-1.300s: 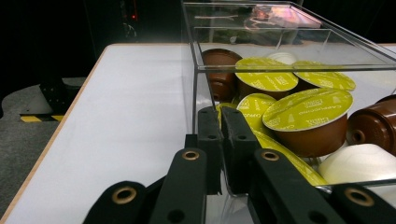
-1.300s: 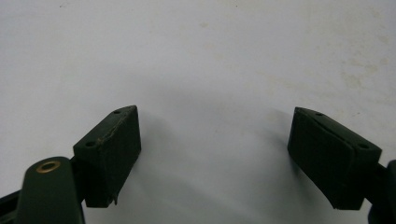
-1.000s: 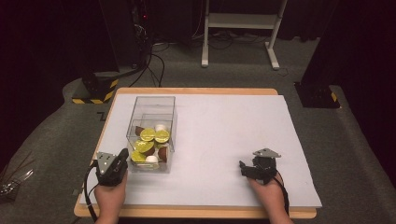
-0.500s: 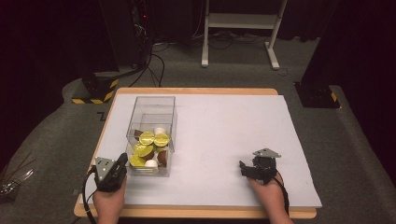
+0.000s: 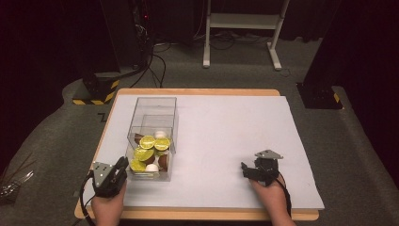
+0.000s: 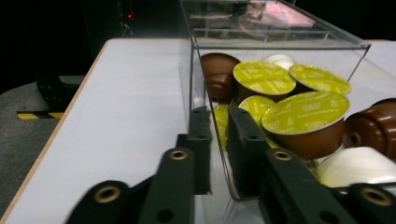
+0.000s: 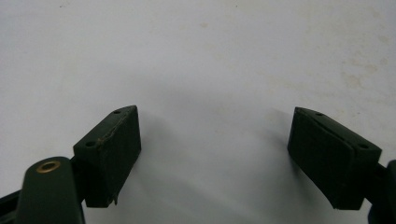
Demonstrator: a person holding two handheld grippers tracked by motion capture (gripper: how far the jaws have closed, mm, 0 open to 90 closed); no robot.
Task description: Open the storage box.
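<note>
So the left gripper point(image 6: 219, 140) has its fingers nearly shut around the near wall of the clear box point(image 5: 151, 136), one finger outside, one inside by the coffee pods point(image 6: 306, 114). Looks like the grab-the-box step, probably to drag or tip it. Next it'd need a firm pinch and a slow pull, since that thin wall could slip. The box sits at the left of the tabletop point(image 5: 226, 122). The right gripper point(image 7: 215, 158) rests low on the bare tabletop well to the right, fingers wide, holding nothing.
</note>
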